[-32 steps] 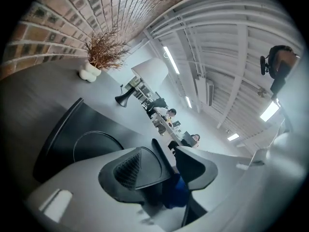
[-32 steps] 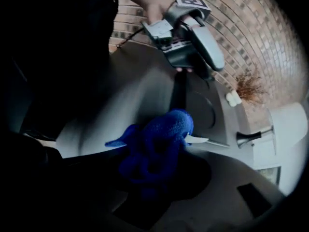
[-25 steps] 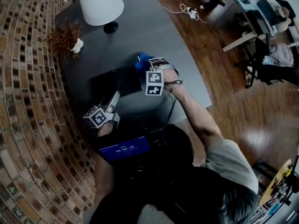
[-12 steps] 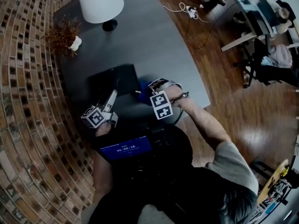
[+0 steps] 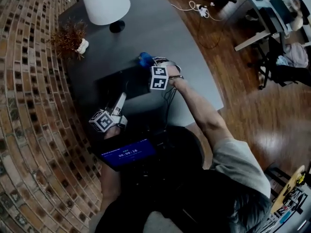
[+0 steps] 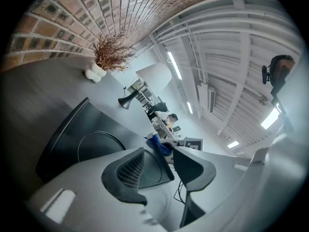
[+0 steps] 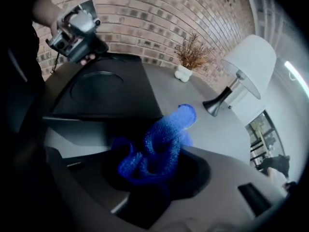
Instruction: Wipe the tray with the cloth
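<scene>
A black tray (image 5: 116, 81) lies on the grey table (image 5: 160, 33). My left gripper (image 5: 121, 97) is at the tray's near edge, and in the left gripper view the left gripper (image 6: 161, 166) is shut on the tray's (image 6: 72, 139) corner rim. My right gripper (image 5: 148, 68) is at the tray's far right corner, shut on a bunched blue cloth (image 5: 144, 59). In the right gripper view the cloth (image 7: 157, 146) bulges out between the right gripper's (image 7: 154, 173) jaws, just beside the tray (image 7: 104, 91), and the left gripper (image 7: 77, 30) shows at the tray's far corner.
A white lamp (image 5: 105, 4) and a dried plant in a white vase (image 5: 73, 39) stand at the table's far end. The brick wall (image 5: 29, 106) runs along the left. The table's right edge (image 5: 206, 76) drops to the wooden floor with cables.
The right gripper pulled the cloth back toward me along the tray's right side, then moved out again to the tray's far right corner. The left gripper stayed at the near edge.
</scene>
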